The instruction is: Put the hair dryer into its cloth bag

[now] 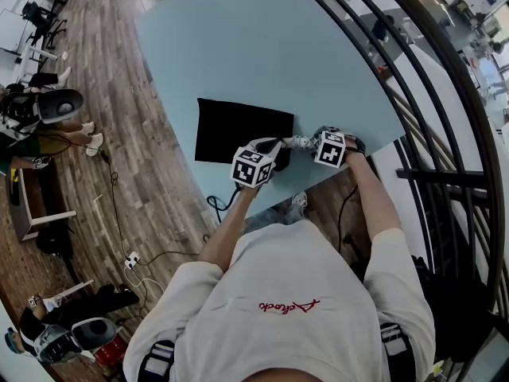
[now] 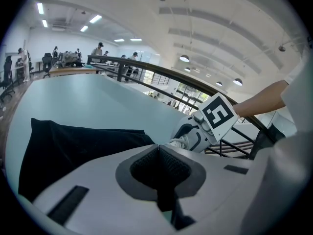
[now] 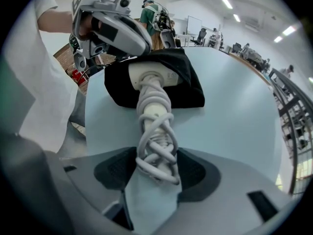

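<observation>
A black cloth bag (image 1: 238, 126) lies flat on the light blue table (image 1: 238, 46), its mouth toward the near right. The white hair dryer (image 3: 152, 102) has its cord wound round the handle, and its head sits inside the bag's mouth (image 3: 186, 82). My right gripper (image 3: 155, 165) points steeply down, its pads against the cord-wrapped handle on both sides. My left gripper (image 3: 139, 48) is shut on the upper edge of the bag's mouth and holds it raised over the dryer's head. In the head view both grippers (image 1: 274, 148) (image 1: 308, 143) meet at the bag's right corner.
The table's near edge (image 1: 262, 201) runs just under both grippers. A black metal railing (image 1: 429, 94) curves along the right side. The bare tabletop stretches beyond the bag. People sit at the far left (image 1: 40, 110), and cables lie on the wooden floor (image 1: 135, 257).
</observation>
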Tool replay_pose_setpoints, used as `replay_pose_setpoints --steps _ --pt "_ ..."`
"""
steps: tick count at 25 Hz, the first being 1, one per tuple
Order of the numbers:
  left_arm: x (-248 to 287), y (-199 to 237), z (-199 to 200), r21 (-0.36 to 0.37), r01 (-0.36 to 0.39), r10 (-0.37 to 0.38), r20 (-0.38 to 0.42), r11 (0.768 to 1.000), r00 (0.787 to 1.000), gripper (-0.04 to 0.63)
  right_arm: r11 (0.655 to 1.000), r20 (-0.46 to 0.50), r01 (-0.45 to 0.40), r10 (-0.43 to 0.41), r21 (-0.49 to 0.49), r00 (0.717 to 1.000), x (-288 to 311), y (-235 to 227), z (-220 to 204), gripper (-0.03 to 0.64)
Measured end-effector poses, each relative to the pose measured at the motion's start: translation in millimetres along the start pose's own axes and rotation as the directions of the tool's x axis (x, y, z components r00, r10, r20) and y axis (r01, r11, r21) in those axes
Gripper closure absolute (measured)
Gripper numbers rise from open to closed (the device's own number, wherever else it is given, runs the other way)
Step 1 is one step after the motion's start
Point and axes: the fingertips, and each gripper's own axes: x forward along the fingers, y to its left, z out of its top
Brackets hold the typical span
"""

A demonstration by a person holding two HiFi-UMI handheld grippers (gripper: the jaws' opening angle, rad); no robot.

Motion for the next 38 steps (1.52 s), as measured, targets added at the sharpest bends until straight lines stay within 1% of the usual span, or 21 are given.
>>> replay_pose_setpoints --steps 6,14,24,32,38 --pt "-4.9 1.0 2.6 0.005 0.003 -0.003 0.005 1.0 1.0 0.583 1.0 0.003 0.011 -0.011 0.012 1.0 -8.6 2.9 6.7 0.35" --pt "-10.7 0.0 3.5 0.015 0.013 -0.013 0.01 1.0 1.0 0.583 0.998 0.027 0.052 -0.051 -0.033 0.998 -35.1 1.5 24.4 0.35" --pt "-12.8 -4.5 8.9 0.012 0.035 -0.035 0.031 0.999 0.999 0.583 0.997 0.041 0.069 -0.068 -0.043 0.997 -37.6 6.0 35.7 0.351" --pt "-7.2 -10.2 12.0 0.015 0.05 -0.051 0.038 0.999 0.998 0.583 0.997 0.075 0.057 -0.052 -0.056 0.996 -25.7 7.9 57.1 0.351" --pt "-10.7 -9.8 22.6 0.007 0.061 -0.061 0.062 0.998 0.996 0.584 0.998 0.105 0.036 -0.029 -0.061 0.994 -21.4 11.5 79.9 0.351"
